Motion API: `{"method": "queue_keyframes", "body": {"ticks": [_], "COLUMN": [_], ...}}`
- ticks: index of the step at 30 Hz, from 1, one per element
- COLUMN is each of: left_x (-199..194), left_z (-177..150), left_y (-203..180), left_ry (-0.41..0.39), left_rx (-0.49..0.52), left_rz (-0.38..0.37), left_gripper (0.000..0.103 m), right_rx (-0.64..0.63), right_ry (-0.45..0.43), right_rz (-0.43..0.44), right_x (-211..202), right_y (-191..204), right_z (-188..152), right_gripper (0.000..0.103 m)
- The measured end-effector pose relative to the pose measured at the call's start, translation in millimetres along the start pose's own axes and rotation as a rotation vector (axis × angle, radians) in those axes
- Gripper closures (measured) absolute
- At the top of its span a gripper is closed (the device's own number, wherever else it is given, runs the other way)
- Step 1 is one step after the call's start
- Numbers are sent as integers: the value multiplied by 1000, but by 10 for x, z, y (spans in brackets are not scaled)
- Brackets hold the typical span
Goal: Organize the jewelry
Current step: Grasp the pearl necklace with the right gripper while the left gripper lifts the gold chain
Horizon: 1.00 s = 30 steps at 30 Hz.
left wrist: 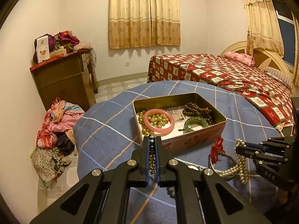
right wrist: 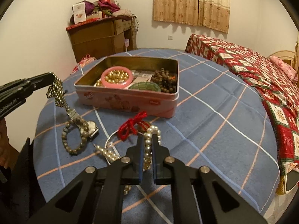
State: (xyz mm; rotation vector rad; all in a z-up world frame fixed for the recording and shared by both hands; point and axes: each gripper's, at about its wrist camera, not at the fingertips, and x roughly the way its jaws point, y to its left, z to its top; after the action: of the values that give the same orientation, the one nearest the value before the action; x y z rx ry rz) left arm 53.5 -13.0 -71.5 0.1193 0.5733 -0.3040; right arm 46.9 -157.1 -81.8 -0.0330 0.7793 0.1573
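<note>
A pink tin box (left wrist: 196, 140) (right wrist: 130, 100) stands open on the blue checked table. It holds a pink bangle (left wrist: 158, 122) (right wrist: 116, 78), gold beads, a green bangle (left wrist: 196, 124) (right wrist: 144, 86) and brown beads (left wrist: 198, 110) (right wrist: 164, 78). My left gripper (left wrist: 152, 137) (right wrist: 51, 74) is shut on a dark metallic bead strand (left wrist: 152, 158) (right wrist: 57, 91), lifted left of the box. My right gripper (right wrist: 148, 137) (left wrist: 237, 147) is shut on a pearl necklace (right wrist: 148, 145) (left wrist: 241, 166) in front of the box.
On the table lie a grey bead bracelet (right wrist: 74, 138), a wristwatch (right wrist: 90, 127), a silver bangle (left wrist: 222, 164) and a red string knot (right wrist: 132, 126) (left wrist: 216, 148). A bed (left wrist: 233, 78) stands right, a wooden cabinet (left wrist: 65, 78) left, clothes (left wrist: 56, 130) on the floor.
</note>
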Motion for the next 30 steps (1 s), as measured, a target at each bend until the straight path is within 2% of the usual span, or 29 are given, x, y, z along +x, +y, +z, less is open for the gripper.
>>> {"method": "queue_keyframes", "body": {"ticks": [13, 30], "left_x": [-91, 68], "left_z": [96, 416], "left_y": [-50, -121], "left_ry": [-38, -59], "left_rx": [29, 99], "left_rz": [15, 51], "left_gripper": [99, 99], "right_rx": [-8, -29], "right_ry": [-110, -177], "right_rz": [5, -16], "right_x": [-342, -338], "right_y": [6, -134], "right_z": [227, 590], "right_gripper": [94, 94]}}
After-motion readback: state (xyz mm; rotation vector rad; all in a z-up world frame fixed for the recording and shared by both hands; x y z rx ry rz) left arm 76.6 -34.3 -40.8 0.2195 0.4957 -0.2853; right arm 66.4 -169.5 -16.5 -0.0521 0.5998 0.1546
